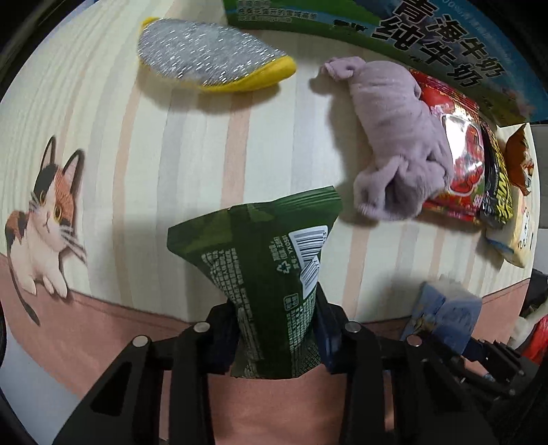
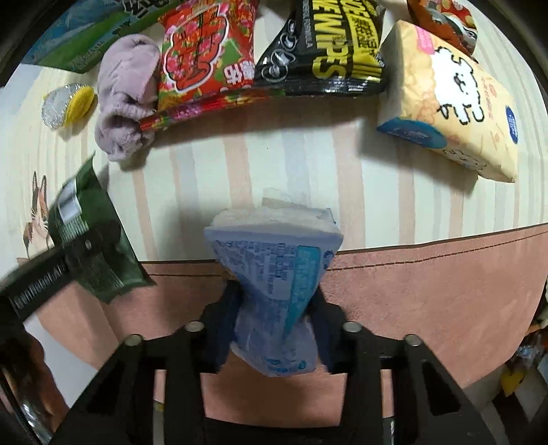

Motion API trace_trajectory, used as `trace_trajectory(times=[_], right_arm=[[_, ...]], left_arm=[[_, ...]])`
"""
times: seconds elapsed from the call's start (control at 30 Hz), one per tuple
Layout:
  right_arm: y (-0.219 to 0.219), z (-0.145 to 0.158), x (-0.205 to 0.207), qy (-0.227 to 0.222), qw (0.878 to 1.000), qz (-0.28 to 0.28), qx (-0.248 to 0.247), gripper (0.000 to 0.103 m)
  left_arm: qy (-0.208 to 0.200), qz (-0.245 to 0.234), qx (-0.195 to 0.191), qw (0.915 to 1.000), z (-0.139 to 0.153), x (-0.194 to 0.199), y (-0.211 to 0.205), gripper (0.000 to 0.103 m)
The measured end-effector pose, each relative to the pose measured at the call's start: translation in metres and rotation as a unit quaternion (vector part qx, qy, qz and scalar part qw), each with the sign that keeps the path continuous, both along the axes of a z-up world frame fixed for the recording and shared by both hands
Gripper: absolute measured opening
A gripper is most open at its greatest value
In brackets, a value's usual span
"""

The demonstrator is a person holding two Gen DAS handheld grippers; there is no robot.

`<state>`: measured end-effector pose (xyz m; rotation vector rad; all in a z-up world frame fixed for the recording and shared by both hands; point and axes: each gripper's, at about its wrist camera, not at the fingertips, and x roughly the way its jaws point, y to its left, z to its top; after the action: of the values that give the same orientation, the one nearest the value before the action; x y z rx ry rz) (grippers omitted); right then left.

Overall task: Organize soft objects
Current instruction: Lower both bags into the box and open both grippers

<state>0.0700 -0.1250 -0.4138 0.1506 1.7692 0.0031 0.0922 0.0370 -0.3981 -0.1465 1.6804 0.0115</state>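
Note:
My left gripper is shut on a dark green snack bag and holds it above the striped cloth; the bag also shows in the right wrist view. My right gripper is shut on a pale blue tissue pack, also seen in the left wrist view. A lilac plush cloth lies ahead, touching a red snack bag. A silver and yellow scouring sponge lies at the far left.
A black wipes pack, a cream snack bag and a brown bag lie in a row at the back. A green and blue milk carton box stands behind. The table's pink front border runs below.

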Motion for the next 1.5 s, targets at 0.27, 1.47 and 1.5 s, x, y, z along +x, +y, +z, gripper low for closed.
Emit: trace_trajectory(times=[0.27,1.47,1.5], right_arm=[[-0.011,0.073,-0.007,-0.041,0.998,-0.001,0.052,0.033],[-0.041,0.083,0.392,-0.122,0.987,0.099,-0.037,0.045],[-0.042,0.082,0.393,-0.12,0.988,0.096,-0.032,0.047]], left_arm=[[-0.055,-0.015,-0.051,0.9971,0.06,-0.052,-0.01,0.029],[0.013,-0.104,-0.093,0.9901,0.061,0.358,-0.085,0.031],[0.014,-0.101,-0.095,0.9902,0.062,0.359,-0.084,0.033]])
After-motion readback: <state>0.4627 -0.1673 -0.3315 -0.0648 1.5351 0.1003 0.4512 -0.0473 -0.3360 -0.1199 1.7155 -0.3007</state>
